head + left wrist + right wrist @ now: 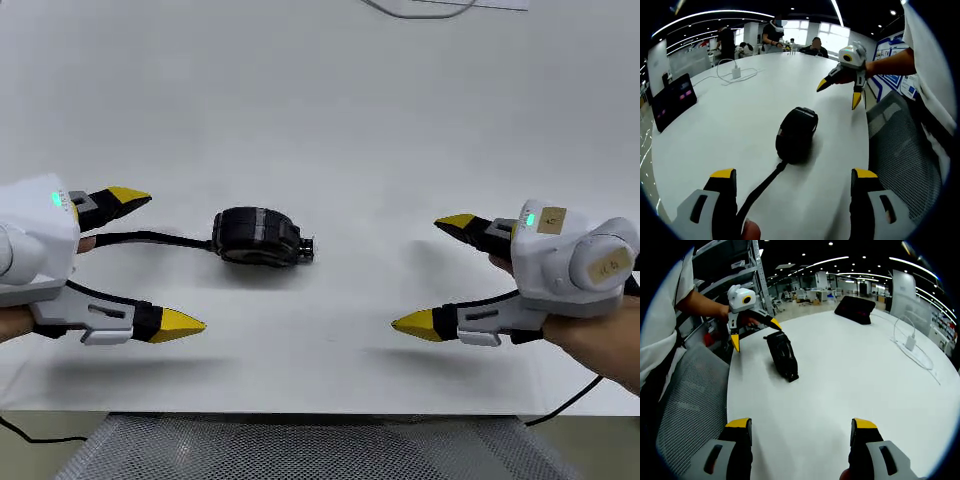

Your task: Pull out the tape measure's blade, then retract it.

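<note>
tape measure (258, 237): laid near the tabletop's (330, 110) front edge, blade tip faced right for pulling.
left hand-held gripper (178, 260): held wide, empty, astride the strap (150, 238).
right hand-held gripper (414, 272): held wide, empty.

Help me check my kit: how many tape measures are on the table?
1. The black rounded tape measure lies on the white table between the left claw and right claw, nearer the left. None seems hidden.

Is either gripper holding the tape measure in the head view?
No, the tape measure lies free on the table between the left gripper and the right gripper, both open.
</note>
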Demonstrator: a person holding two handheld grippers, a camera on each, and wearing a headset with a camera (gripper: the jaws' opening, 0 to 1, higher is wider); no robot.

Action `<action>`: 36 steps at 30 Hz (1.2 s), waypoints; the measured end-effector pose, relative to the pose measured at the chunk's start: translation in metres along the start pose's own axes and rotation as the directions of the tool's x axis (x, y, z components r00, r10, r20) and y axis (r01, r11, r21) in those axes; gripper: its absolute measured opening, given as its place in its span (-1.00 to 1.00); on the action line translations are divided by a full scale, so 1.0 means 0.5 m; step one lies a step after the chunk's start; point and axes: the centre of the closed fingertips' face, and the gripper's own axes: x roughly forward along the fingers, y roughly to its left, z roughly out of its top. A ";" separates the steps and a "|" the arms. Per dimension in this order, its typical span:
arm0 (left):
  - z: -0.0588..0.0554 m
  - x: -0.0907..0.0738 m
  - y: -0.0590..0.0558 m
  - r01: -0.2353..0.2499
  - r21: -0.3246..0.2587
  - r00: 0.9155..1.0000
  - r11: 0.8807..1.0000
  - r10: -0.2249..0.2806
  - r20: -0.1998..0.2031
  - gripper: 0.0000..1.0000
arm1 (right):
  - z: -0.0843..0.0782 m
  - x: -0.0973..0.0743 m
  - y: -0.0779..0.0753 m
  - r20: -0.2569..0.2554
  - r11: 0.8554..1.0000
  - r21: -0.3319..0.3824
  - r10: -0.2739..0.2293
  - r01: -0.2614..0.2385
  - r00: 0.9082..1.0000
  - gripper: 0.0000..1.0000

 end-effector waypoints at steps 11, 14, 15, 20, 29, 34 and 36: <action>0.004 0.024 -0.002 0.025 0.061 0.998 0.998 -0.022 -0.055 0.74 | 0.016 0.020 0.006 0.000 0.999 -0.019 0.028 -0.028 1.000 0.59; 0.010 0.030 0.003 0.023 0.079 0.998 0.997 -0.018 -0.067 0.70 | 0.024 0.023 0.013 -0.003 0.999 -0.026 0.037 -0.037 0.999 0.59; 0.010 0.031 0.005 0.022 0.082 0.997 0.996 -0.016 -0.072 0.69 | 0.025 0.024 0.015 -0.005 0.999 -0.027 0.040 -0.040 0.999 0.58; 0.019 0.040 0.010 0.028 0.092 0.996 0.995 -0.020 -0.082 0.59 | 0.020 0.029 0.012 -0.013 0.998 -0.035 0.048 -0.048 0.999 0.57; 0.029 0.054 0.011 0.048 0.122 0.994 0.991 -0.036 -0.099 0.40 | 0.018 0.041 0.005 -0.014 0.998 -0.036 0.060 -0.060 0.998 0.56; 0.035 0.061 0.013 0.055 0.132 0.994 0.990 -0.042 -0.104 0.28 | 0.024 0.048 0.003 -0.013 0.997 -0.041 0.067 -0.068 0.998 0.55; 0.037 0.064 0.012 0.059 0.137 0.993 0.989 -0.045 -0.105 0.23 | 0.025 0.050 0.003 -0.014 0.997 -0.044 0.069 -0.070 0.998 0.55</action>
